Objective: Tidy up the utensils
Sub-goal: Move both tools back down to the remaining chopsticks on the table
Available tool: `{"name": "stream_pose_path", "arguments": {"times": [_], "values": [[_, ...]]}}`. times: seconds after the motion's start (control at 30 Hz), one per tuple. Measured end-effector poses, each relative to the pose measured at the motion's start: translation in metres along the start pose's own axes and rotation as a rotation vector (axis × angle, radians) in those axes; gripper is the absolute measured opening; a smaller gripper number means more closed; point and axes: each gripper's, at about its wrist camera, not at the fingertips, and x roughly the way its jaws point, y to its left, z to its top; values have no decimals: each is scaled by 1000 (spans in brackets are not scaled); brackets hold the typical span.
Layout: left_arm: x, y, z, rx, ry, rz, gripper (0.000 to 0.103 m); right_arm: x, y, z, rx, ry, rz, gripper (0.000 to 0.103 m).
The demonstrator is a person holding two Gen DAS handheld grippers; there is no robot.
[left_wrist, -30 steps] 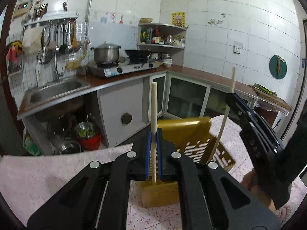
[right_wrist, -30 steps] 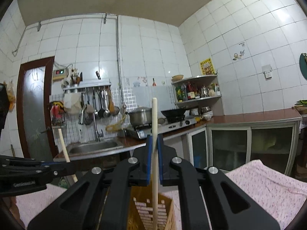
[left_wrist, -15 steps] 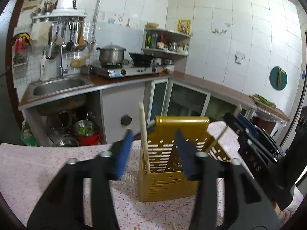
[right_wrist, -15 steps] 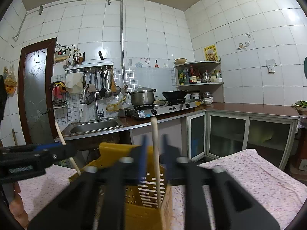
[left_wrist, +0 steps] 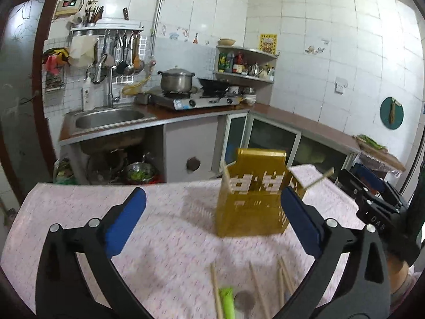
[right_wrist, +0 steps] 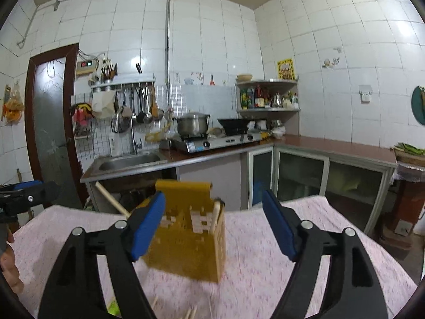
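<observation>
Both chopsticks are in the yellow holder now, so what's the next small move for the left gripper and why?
Probably lower the left gripper toward the loose chopsticks on the pink tablecloth just in front of it. Its jaws have just been opening and nothing sits between them, the yellow holder already has two chopsticks leaning in it, and several more lie unsorted beside a green-handled utensil.

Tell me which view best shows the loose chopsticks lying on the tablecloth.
The left wrist view: several chopsticks lie in its foreground before the yellow holder. The right wrist view shows only a few tips at its bottom edge.
</observation>
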Motion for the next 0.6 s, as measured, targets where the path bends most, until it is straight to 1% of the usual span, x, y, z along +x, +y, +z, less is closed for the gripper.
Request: {"name": "stream_pose_path", "arguments": {"times": [0.13, 0.2, 0.37, 0.5, 0.6], "values": [[-5, 4, -21, 0, 42, 23, 98, -8, -1, -22, 6, 74, -25, 74], [-3, 8, -34, -17, 72, 31, 98, -9, -1, -35, 11, 125, -36, 74], [8, 10, -63, -30, 148, 54, 98, -8, -3, -64, 22, 223, -57, 74], [21, 12, -82, -38, 212, 47, 98, -1, -2, -83, 29, 308, -59, 74], [36, 13, -92, -45, 282, 58, 98, 11, 0, -100, 35, 407, -44, 72]]}}
